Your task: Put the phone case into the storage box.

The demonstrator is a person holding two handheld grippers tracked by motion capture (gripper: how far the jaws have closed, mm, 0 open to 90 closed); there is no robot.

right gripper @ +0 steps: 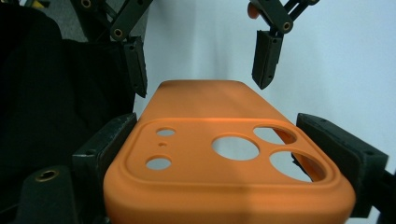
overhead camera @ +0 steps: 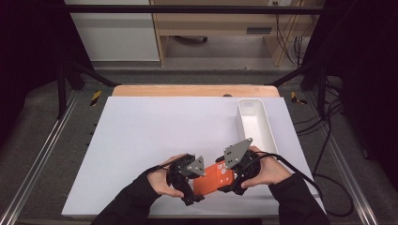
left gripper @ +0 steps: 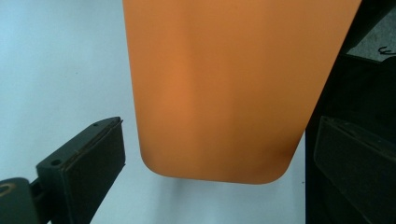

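Note:
An orange phone case [overhead camera: 212, 180] with camera cut-outs is held just above the white mat near the table's front edge. My right gripper [overhead camera: 228, 177] is shut on its camera end, and in the right gripper view the two pads [right gripper: 106, 148] press on the long sides of the case [right gripper: 205, 112]. My left gripper [overhead camera: 199, 182] stands open at the plain end. Its fingers [right gripper: 267, 55] straddle that end without pressing on it. In the left gripper view the case [left gripper: 224, 84] hangs between the jaws, with a clear gap to the left pad [left gripper: 93, 163].
A long white tray [overhead camera: 257, 125] lies on the right side of the mat [overhead camera: 155, 131], beyond my right hand. A wooden table edge [overhead camera: 192, 90] runs along the far side, and metal rails flank the table.

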